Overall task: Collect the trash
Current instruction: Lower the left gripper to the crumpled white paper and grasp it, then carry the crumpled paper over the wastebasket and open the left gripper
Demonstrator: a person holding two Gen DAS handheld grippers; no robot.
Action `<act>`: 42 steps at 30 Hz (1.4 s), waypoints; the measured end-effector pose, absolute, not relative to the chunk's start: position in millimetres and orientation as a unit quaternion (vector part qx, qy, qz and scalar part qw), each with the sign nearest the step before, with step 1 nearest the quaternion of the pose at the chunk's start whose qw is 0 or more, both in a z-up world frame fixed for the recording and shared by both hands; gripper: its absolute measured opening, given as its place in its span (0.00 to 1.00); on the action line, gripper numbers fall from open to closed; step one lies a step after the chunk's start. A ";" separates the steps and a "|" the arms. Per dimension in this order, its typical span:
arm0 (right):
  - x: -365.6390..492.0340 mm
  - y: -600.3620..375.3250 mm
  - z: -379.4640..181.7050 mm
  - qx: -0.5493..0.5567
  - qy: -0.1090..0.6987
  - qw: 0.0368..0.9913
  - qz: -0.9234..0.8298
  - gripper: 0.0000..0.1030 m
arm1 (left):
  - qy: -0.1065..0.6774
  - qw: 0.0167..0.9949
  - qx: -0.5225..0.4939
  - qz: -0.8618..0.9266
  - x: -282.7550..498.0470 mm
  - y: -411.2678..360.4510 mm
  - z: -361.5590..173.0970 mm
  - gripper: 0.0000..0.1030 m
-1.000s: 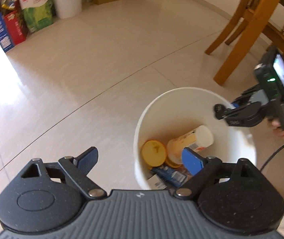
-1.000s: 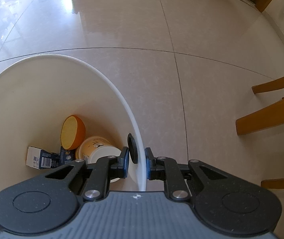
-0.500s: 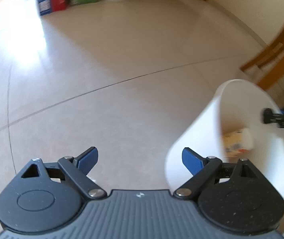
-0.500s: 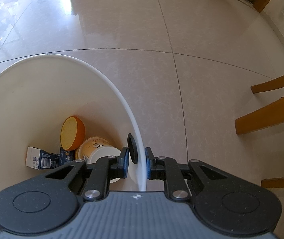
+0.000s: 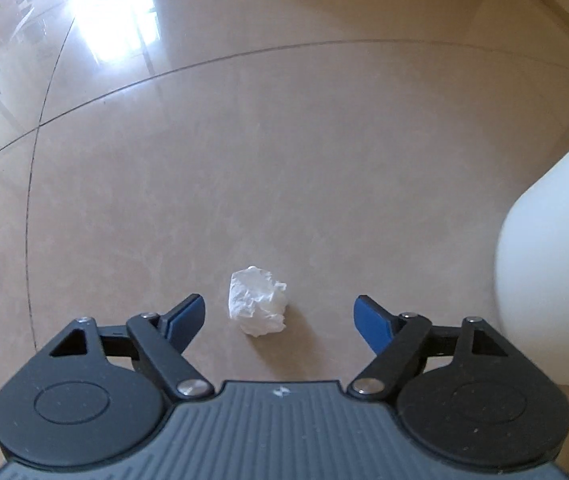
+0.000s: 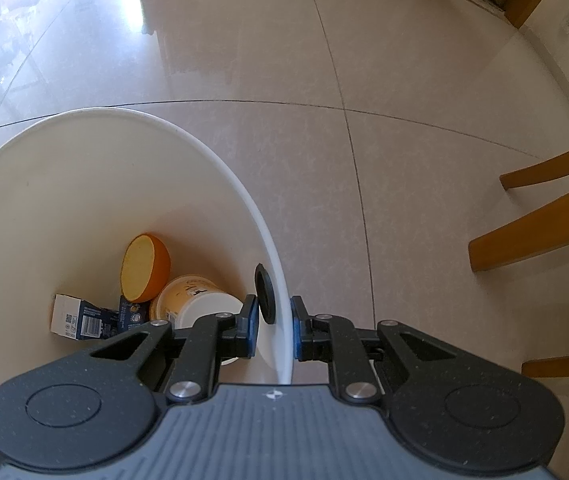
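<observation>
One crumpled tissue [image 5: 257,301] lies between the closing left claw [image 5: 280,318], seemingly untouched; right claw [image 6: 274,328] clamps bin wall [image 6: 240,200].

Left tongs [image 5: 280,320]: pointing steeply down, jaws apart and closing, pads touching nothing.
Right tongs [image 6: 274,326]: pointing steeply down, jaws clamped.

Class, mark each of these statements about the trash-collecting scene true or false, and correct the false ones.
1. A crumpled tissue lies on the floor between the left gripper's fingers. True; the fingers are closing but not yet touching it.
2. The right gripper hangs free. False; it clamps the white bin's rim.
3. The bin is empty. False; it holds an orange half, a cup and a small carton.
4. Wooden chair legs stand beside the bin. True.
</observation>
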State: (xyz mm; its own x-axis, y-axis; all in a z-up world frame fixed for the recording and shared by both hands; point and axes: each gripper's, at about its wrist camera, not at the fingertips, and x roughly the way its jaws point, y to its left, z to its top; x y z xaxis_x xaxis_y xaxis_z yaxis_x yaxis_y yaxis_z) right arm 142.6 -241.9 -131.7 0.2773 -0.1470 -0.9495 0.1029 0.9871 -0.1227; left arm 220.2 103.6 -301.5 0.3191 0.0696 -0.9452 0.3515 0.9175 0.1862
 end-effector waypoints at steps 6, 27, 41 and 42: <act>142.5 -240.1 -133.0 -0.020 0.595 0.799 -0.081 0.19 | 0.581 0.790 0.180 -0.080 224.9 108.7 -323.4 0.68; 143.1 -238.2 -134.5 -0.025 0.595 0.799 -0.083 0.19 | 0.585 0.789 0.171 -0.077 226.7 119.9 -332.5 0.24; 143.4 -236.3 -134.0 -0.031 0.600 0.795 -0.082 0.19 | 0.584 0.762 0.225 -0.166 216.4 78.6 -211.4 0.23; 143.5 -236.1 -134.1 -0.033 0.601 0.794 -0.081 0.19 | 0.582 0.759 0.230 -0.179 213.3 71.8 -194.9 0.23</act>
